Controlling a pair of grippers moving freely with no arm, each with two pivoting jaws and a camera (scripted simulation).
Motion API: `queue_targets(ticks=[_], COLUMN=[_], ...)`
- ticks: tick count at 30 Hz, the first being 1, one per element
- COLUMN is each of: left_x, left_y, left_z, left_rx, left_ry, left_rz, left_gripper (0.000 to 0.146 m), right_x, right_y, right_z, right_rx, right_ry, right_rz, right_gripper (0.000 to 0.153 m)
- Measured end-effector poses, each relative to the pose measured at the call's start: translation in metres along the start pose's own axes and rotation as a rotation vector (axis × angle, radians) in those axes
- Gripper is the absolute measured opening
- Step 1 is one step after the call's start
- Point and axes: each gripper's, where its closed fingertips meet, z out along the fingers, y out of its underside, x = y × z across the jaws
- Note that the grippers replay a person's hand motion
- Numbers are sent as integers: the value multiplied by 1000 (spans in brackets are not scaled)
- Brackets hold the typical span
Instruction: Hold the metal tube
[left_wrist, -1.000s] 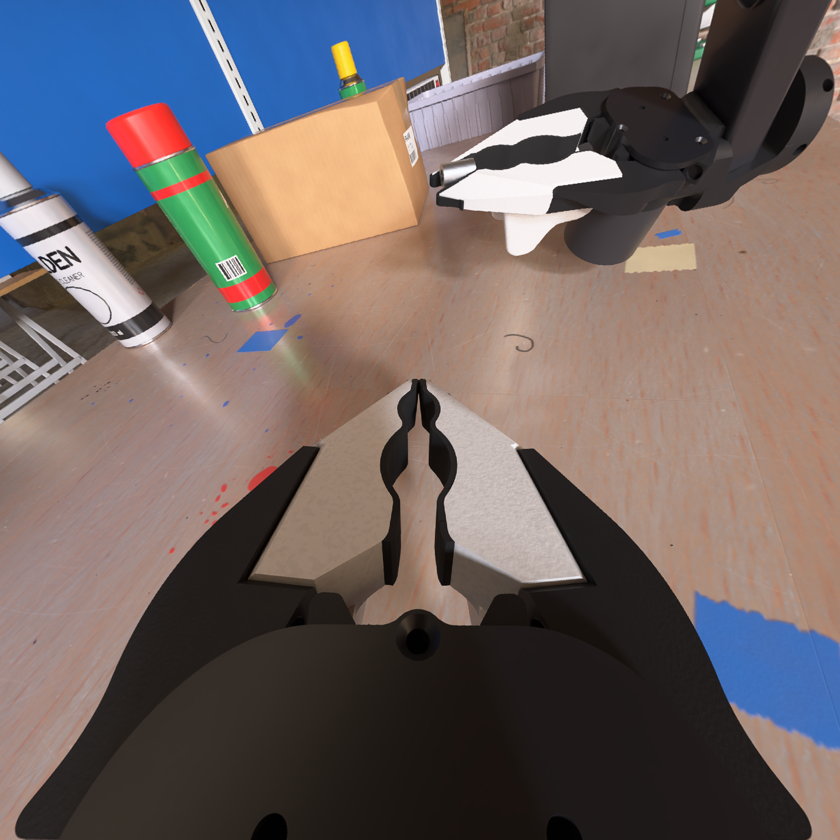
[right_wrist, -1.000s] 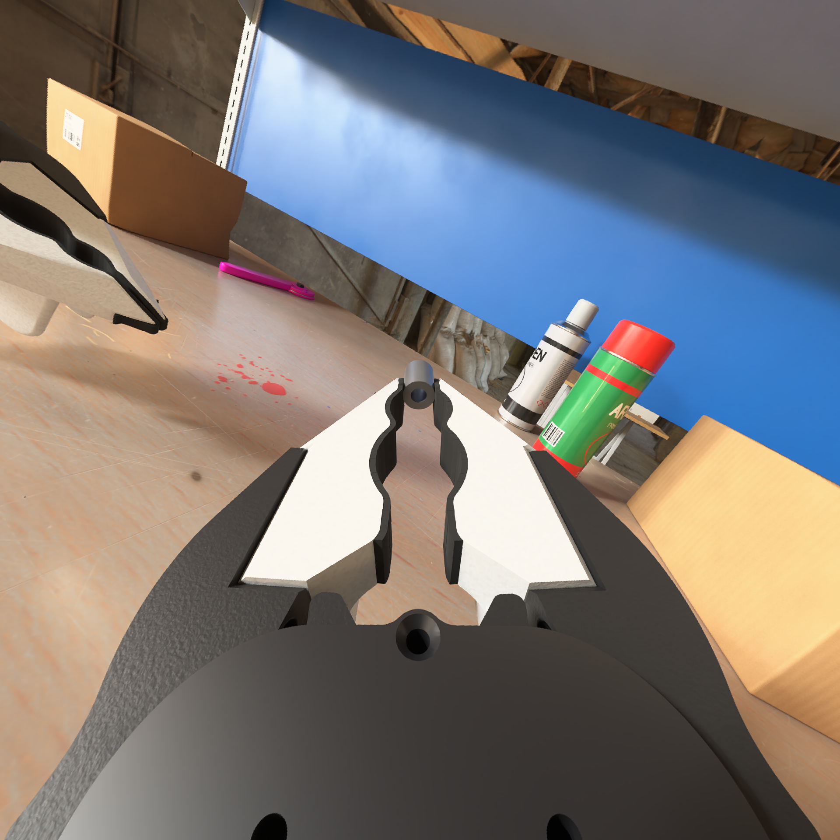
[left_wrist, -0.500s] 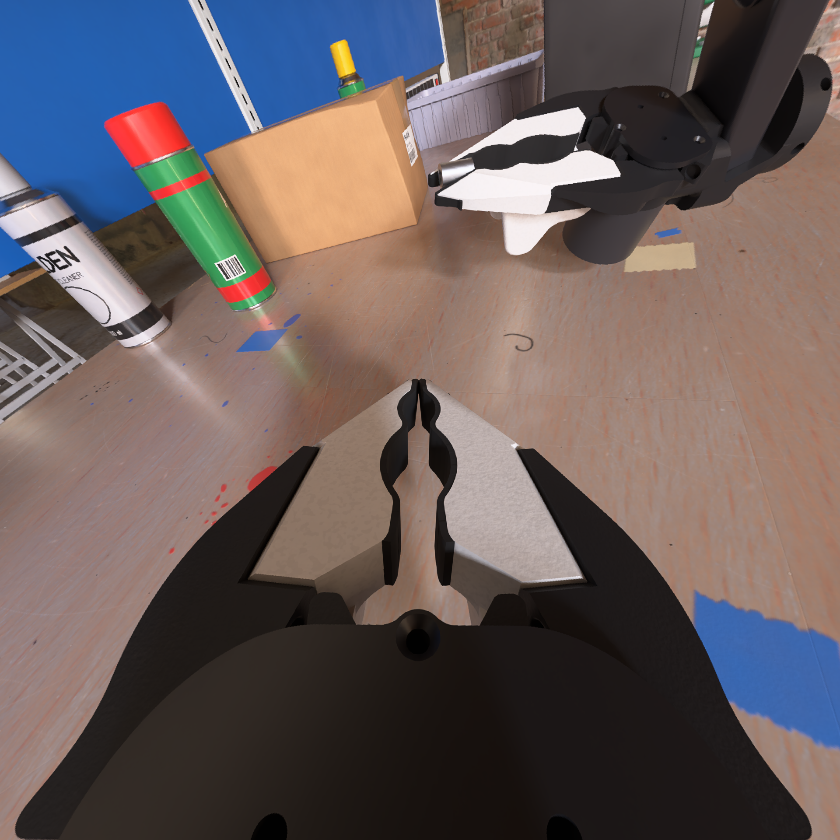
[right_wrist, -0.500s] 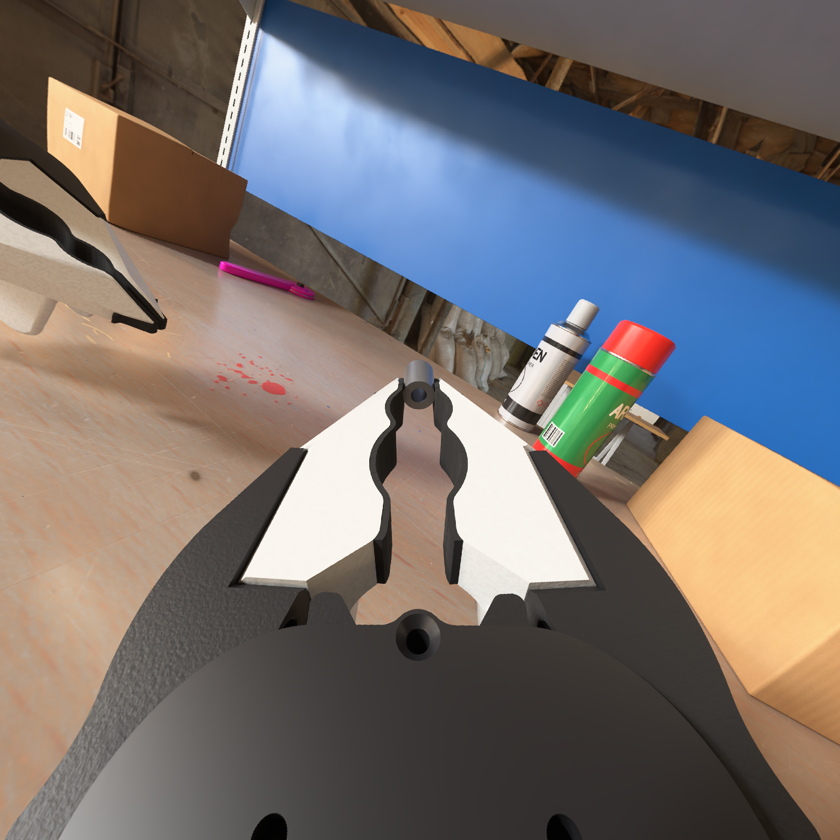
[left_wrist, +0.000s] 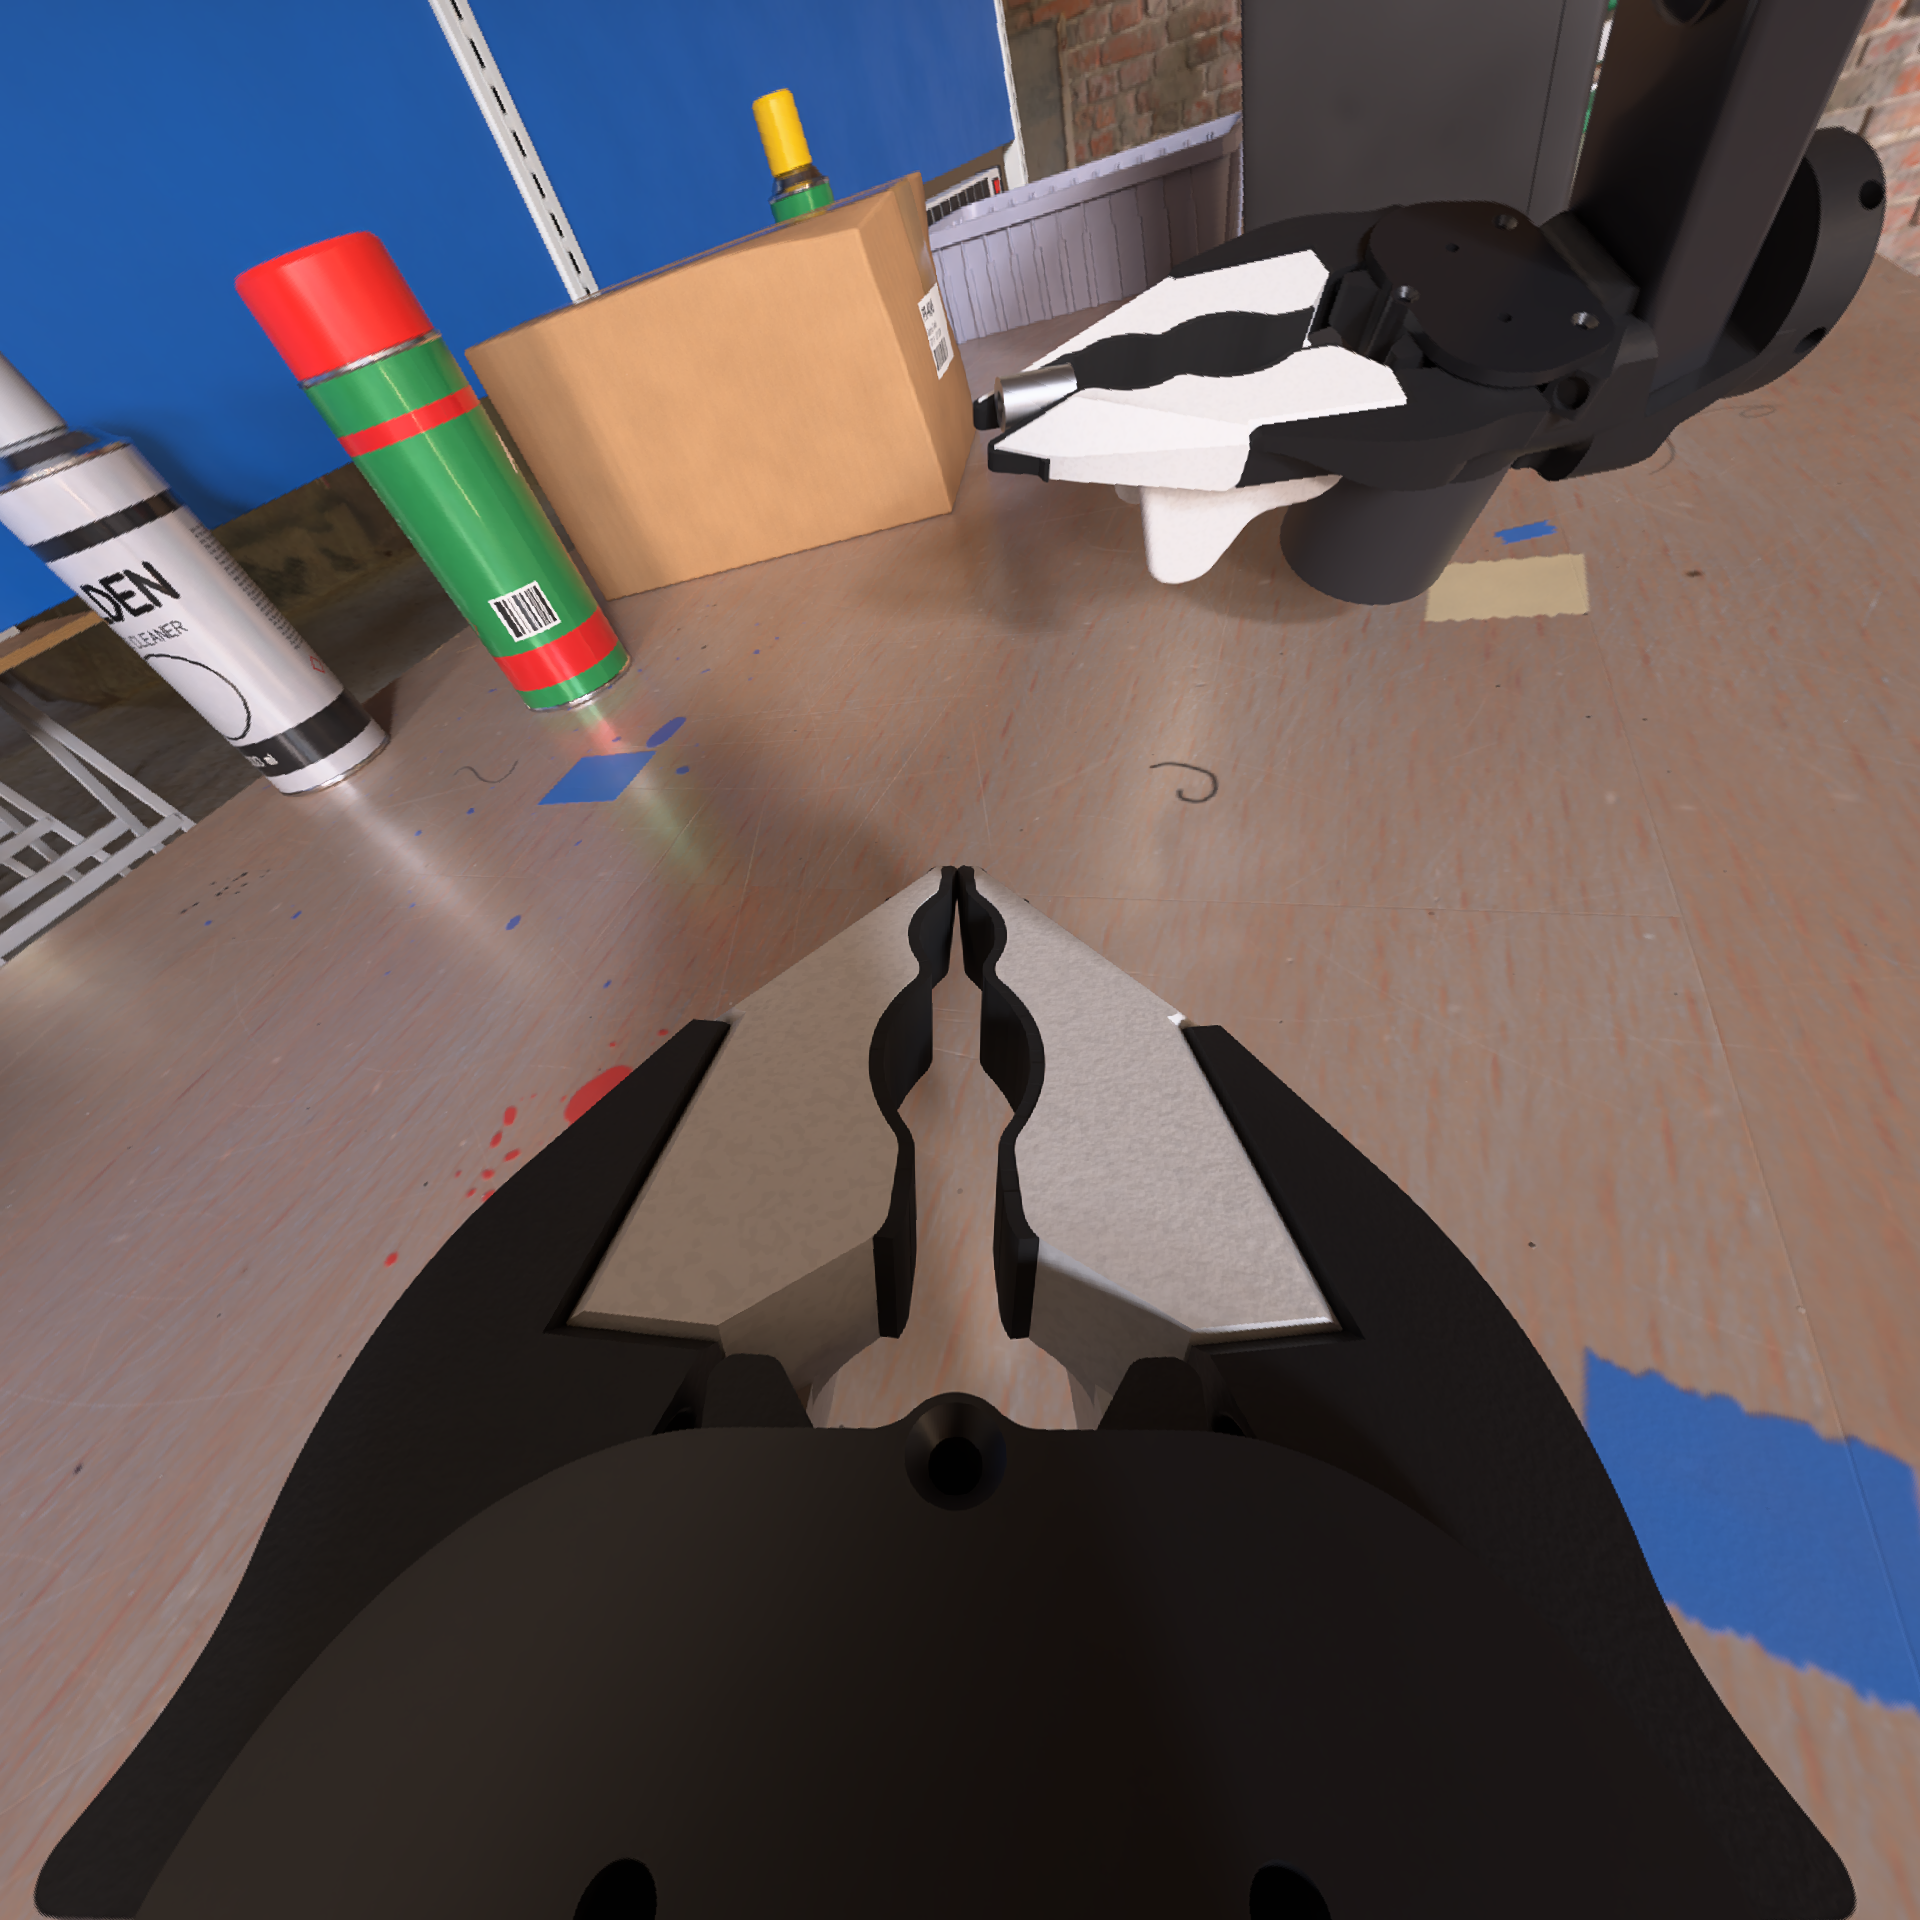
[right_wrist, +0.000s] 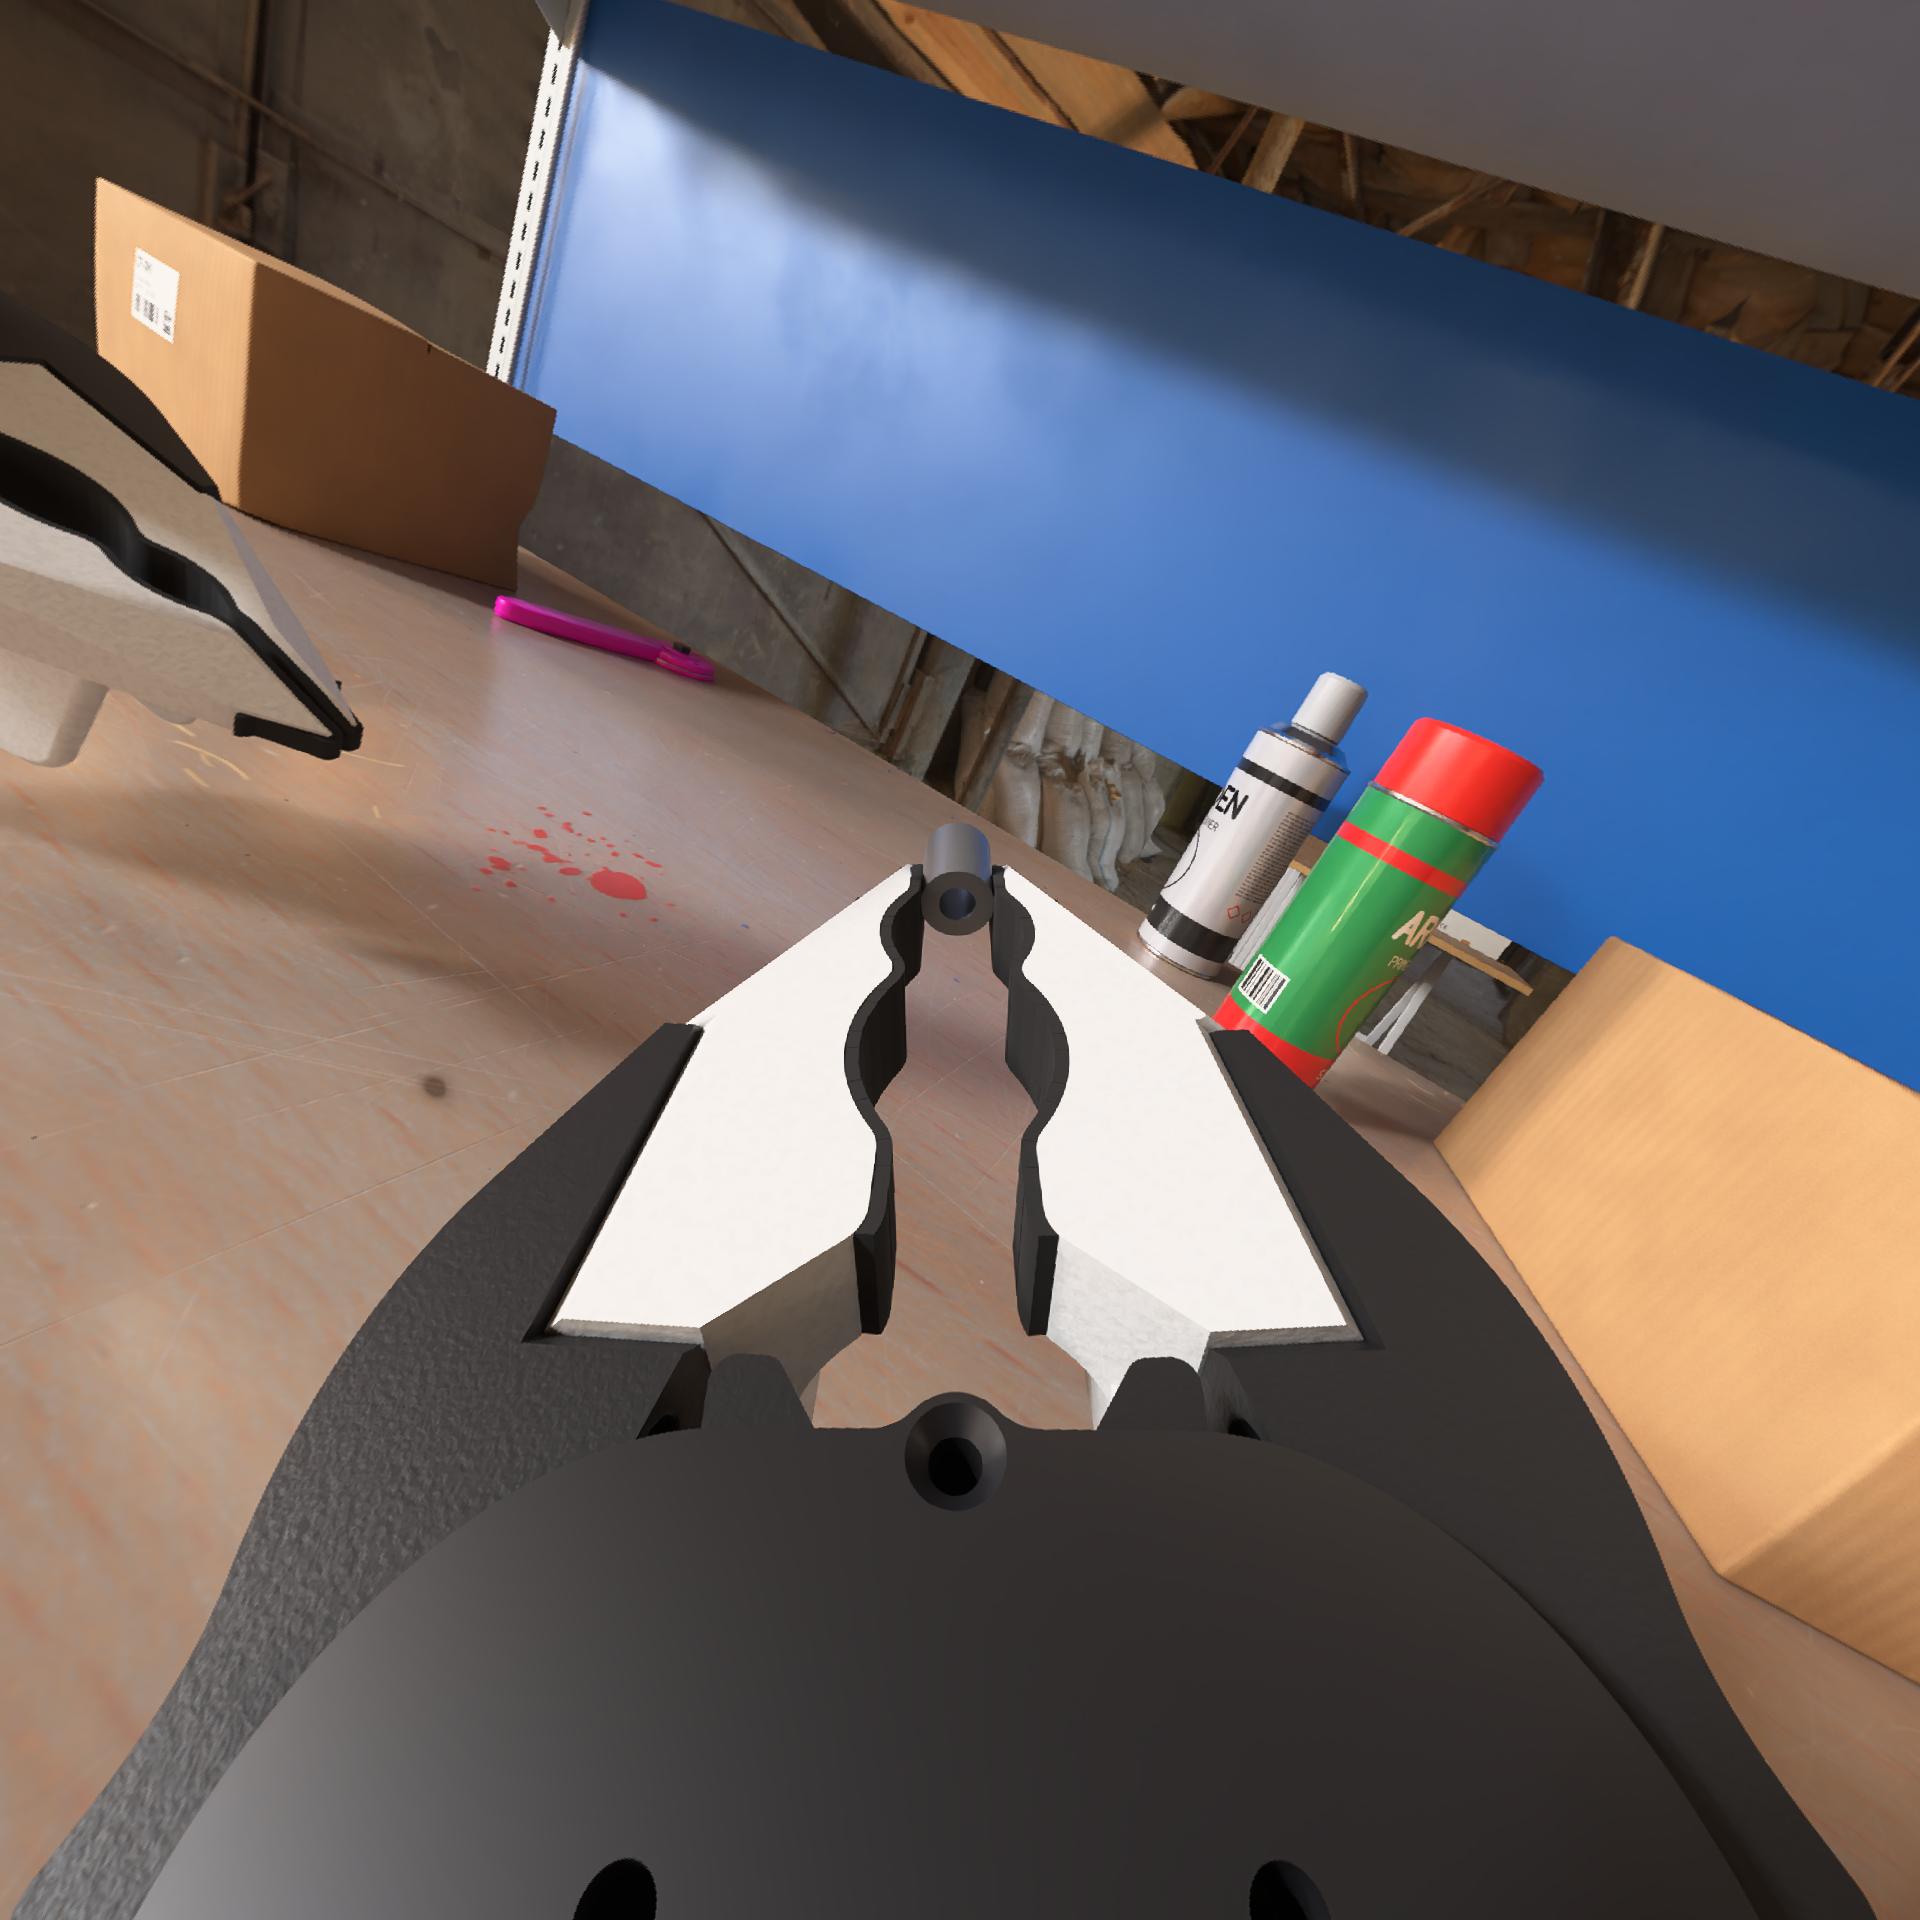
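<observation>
Right tool (right_wrist: 957, 902) level, pinching metal tube (right_wrist: 957, 896)

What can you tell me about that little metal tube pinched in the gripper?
The metal tube is a short, hollow grey cylinder with a thick wall and a dark round bore. It looks like dull steel, shinier from the left wrist view. The right gripper clamps it at the very fingertips, one end sticking out past them. It is held above the wooden table, touching nothing else.

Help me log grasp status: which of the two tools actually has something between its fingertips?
The right tool: a short grey metal tube is pinched at its tips. The left tool is shut on nothing, tips together over the table.
</observation>
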Motion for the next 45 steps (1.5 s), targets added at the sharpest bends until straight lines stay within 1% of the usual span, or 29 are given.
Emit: queue_targets(ticks=[14,45], left_x=[3,3], left_y=[1,4], left_z=[0,2], left_rx=[-13,-32], left_ry=[0,-5], left_rz=[28,40], left_gripper=[0,0], right_x=[2,2], right_y=[0,3], right_z=[0,0], right_rx=[-4,-12], right_ry=[20,4], right_rz=[-37,-24], right_gripper=[11,11])
